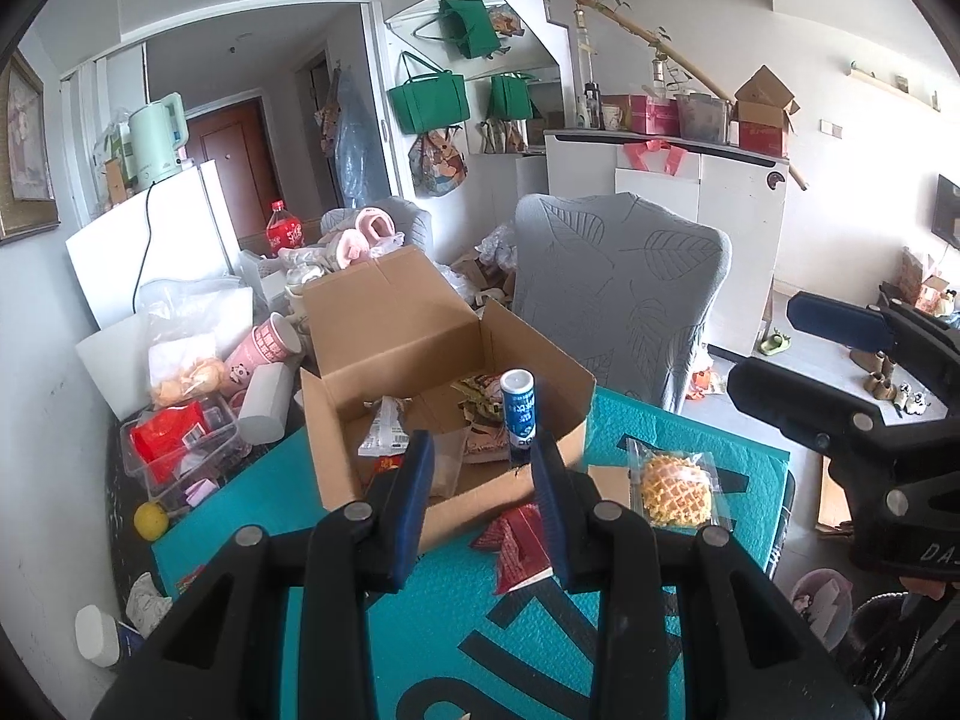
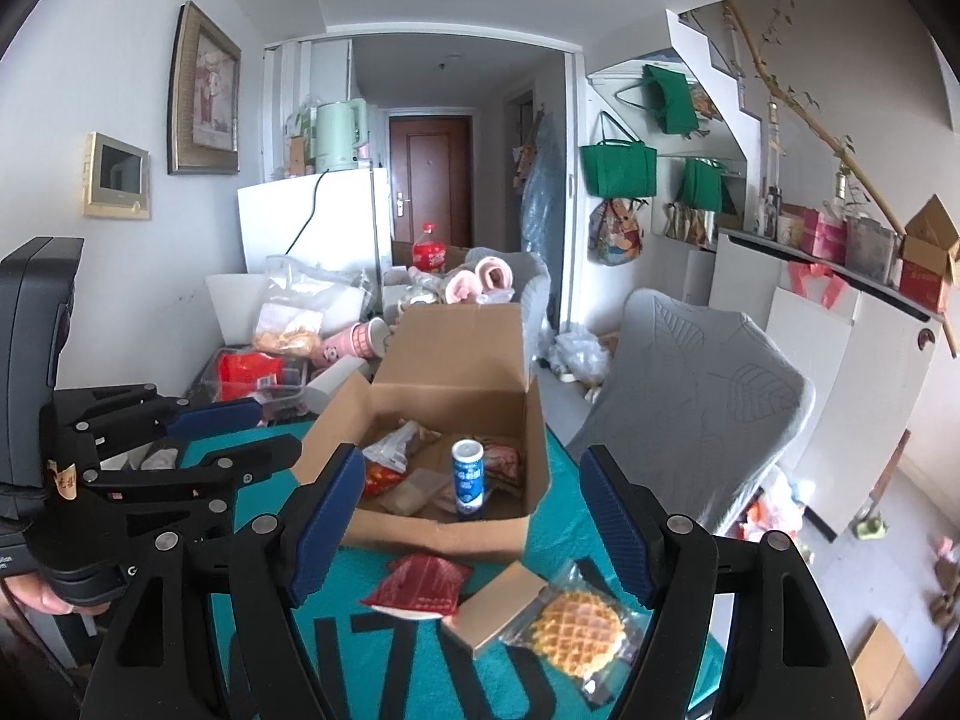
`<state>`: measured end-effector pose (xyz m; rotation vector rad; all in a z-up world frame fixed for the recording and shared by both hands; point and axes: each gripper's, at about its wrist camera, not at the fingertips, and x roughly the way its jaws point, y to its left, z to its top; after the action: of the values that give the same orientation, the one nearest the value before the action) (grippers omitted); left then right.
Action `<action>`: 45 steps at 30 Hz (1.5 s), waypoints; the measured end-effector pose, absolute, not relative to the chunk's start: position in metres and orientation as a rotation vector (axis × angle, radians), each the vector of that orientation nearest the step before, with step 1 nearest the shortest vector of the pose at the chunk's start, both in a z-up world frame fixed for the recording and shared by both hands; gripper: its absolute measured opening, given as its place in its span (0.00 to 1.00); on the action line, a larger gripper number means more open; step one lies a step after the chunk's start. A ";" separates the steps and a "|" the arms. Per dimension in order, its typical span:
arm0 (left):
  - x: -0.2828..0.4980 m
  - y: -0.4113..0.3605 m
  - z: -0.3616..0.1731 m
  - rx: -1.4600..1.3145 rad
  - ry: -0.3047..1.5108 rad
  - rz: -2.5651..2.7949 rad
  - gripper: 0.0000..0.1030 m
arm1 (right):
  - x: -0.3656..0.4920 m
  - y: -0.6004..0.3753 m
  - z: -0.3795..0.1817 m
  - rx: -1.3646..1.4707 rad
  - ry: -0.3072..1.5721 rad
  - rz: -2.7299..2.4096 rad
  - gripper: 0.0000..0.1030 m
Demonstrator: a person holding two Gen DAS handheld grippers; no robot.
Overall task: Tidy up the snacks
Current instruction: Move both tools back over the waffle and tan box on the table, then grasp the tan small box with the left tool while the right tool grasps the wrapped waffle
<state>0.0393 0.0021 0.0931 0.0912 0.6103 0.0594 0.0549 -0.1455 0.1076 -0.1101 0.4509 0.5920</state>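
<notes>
An open cardboard box (image 1: 384, 330) (image 2: 456, 360) stands on a teal mat (image 1: 606, 630) (image 2: 558, 504). Inside it stands a blue tube (image 1: 519, 417) (image 2: 468, 479) among several snack packets. In front of the box lie a red packet (image 1: 519, 546) (image 2: 423, 585), a wrapped waffle (image 1: 675, 489) (image 2: 576, 633) and a small tan box (image 2: 501, 606). My left gripper (image 1: 483, 504) is open and empty above the box's front wall; it also shows in the right wrist view (image 2: 240, 435). My right gripper (image 2: 474, 531) is open and empty above the loose snacks, and shows in the left wrist view (image 1: 774, 354).
A clear tub (image 1: 180, 444) with red packets, a pink cup (image 1: 270, 348), plastic bags and a yellow ball (image 1: 150, 521) crowd the left of the table. A grey covered chair (image 1: 624, 294) (image 2: 696, 372) stands behind the table on the right.
</notes>
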 end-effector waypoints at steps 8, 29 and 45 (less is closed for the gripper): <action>0.029 -0.015 0.066 0.098 0.630 -0.007 0.32 | 0.045 -0.164 0.075 -0.070 0.523 0.547 0.73; 0.056 -0.043 -0.032 0.020 0.821 -0.117 0.32 | 0.054 -0.206 -0.030 0.013 0.761 0.431 0.73; 0.123 -0.074 -0.073 0.009 0.889 -0.135 0.32 | 0.089 -0.242 -0.086 0.072 0.885 0.388 0.73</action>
<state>0.1235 -0.0742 -0.0726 0.0089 0.8886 -0.1350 0.0895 -0.2417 -0.0865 0.0724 0.8845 0.3883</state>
